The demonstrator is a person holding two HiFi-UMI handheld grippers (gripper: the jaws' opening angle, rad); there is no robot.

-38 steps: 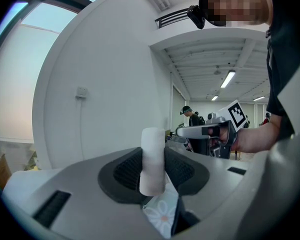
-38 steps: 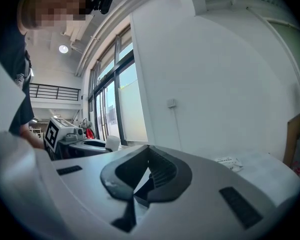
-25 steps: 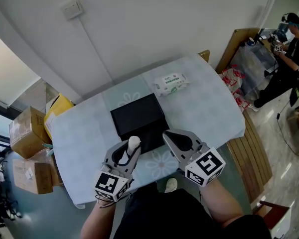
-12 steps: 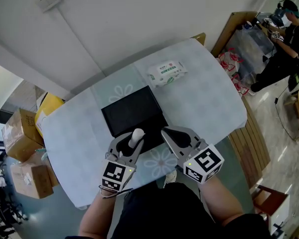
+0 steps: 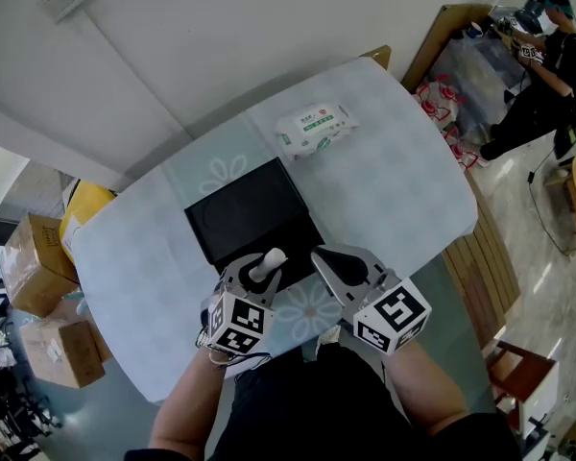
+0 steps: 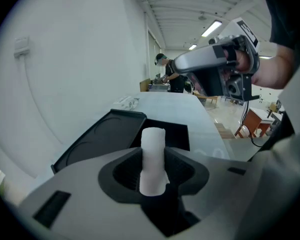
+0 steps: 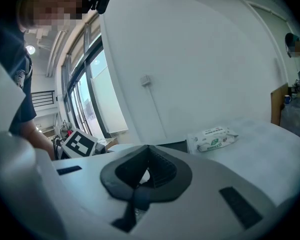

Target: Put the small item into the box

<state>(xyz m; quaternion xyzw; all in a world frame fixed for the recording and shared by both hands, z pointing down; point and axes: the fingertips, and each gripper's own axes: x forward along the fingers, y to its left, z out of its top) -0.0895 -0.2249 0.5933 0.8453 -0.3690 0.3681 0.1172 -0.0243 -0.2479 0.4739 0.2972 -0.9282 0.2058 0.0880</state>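
Jaws of the left gripper are clamped on a small white tube, which stands upright between them with its top poking past the tips. Just beside it, the right gripper has its jaws pressed together with nothing in them. Beyond the tube lies the open black box on the table, seemingly empty, with the tube held above its near edge. A pack of wipes sits farther off. Pickup looks done; what remains, by my reading, is to bring the tube over the opening, lower it and let go.
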